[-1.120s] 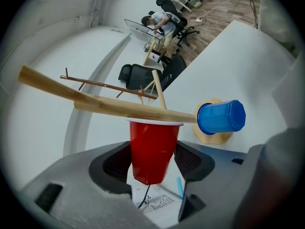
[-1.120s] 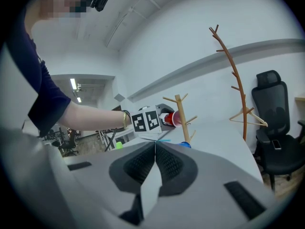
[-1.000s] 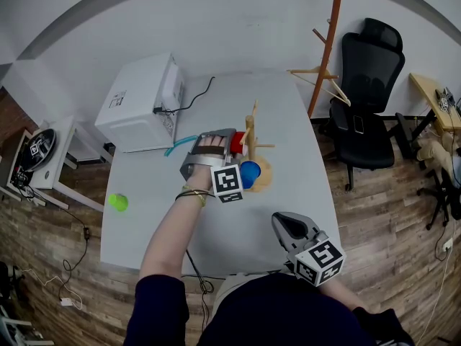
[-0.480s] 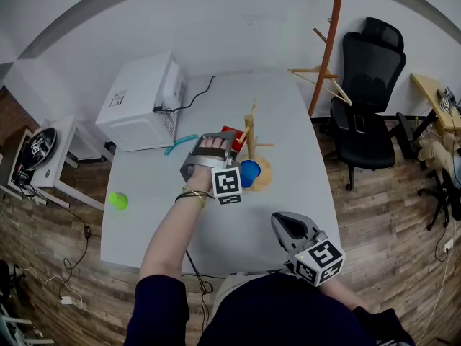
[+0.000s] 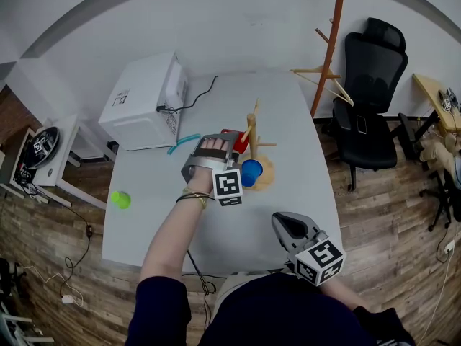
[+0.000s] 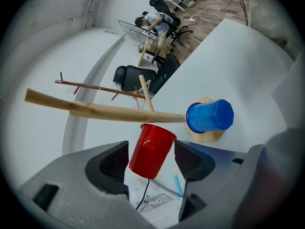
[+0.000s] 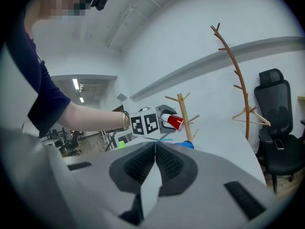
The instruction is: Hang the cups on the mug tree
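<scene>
Lying near the left edge of the white table (image 5: 288, 207), a small green item (image 5: 120, 200) sits well apart from everything else. A white box (image 5: 140, 103) stands at the far left corner, cable trailing from it. The left gripper (image 5: 229, 144) is up at the mug tree (image 5: 253, 125), its jaws spread to either side of the red cup (image 6: 153, 147), which is tilted with its rim against the wooden trunk; whether the pads touch it I cannot tell. The blue cup (image 6: 210, 115) lies on its side just above the tree's round base. The right gripper (image 7: 155, 149) is held low near the person's body, jaws pressed together on nothing. A black office chair (image 5: 367, 85) stands off the table's right.
</scene>
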Demonstrator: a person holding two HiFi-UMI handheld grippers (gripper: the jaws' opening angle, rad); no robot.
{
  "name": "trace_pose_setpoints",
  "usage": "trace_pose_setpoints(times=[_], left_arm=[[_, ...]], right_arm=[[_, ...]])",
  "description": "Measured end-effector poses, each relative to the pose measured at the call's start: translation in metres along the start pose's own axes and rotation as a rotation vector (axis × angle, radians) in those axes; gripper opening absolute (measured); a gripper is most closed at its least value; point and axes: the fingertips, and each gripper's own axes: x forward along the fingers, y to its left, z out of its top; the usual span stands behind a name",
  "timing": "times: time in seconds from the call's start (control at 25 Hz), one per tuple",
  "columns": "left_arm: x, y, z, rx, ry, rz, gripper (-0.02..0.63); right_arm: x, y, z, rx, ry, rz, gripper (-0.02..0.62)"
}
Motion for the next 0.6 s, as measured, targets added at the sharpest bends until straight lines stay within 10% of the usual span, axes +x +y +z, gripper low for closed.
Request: trace_pose_setpoints(times=[0.6], left_arm=[[-0.028, 0.000, -0.005, -0.122, -0.055, 0.021, 0.290]], right_arm=[[0.016, 0.023, -0.004, 0.003, 0.009, 0.052, 0.029]])
